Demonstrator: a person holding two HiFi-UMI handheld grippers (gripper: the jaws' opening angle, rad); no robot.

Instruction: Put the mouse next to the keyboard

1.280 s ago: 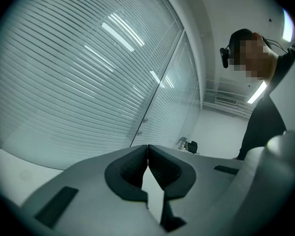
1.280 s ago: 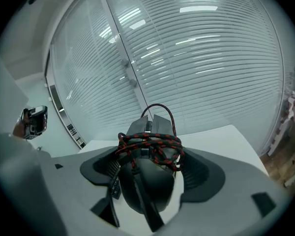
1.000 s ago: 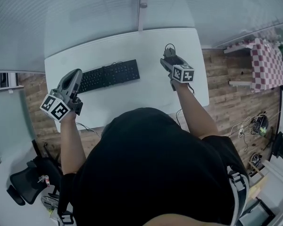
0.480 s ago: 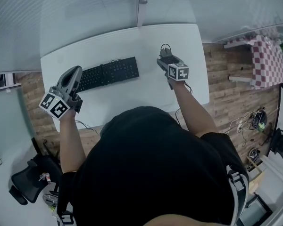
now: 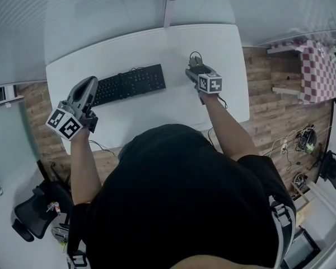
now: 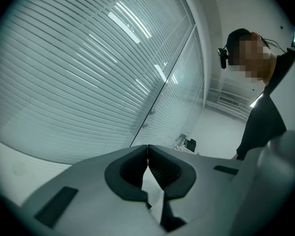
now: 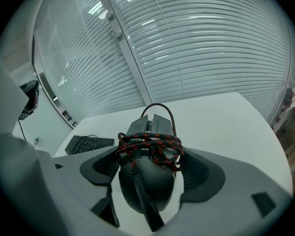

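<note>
Mouse (image 7: 146, 183), black with its red-and-black cord (image 7: 150, 144) wound round it, sits between the jaws of the right gripper (image 7: 150, 178), which close on its sides; whether it rests on the counter (image 5: 157, 46) or hangs just above cannot be told; from the head view the gripper hides most of it, only a cord loop showing, toward the counter's right edge; bare counter lies between it and the keyboard (image 5: 129, 83); left gripper (image 5: 89, 86) hovers at the front-left corner by the keyboard's left end, jaws pressed together on nothing, aimed up at blinds.
</note>
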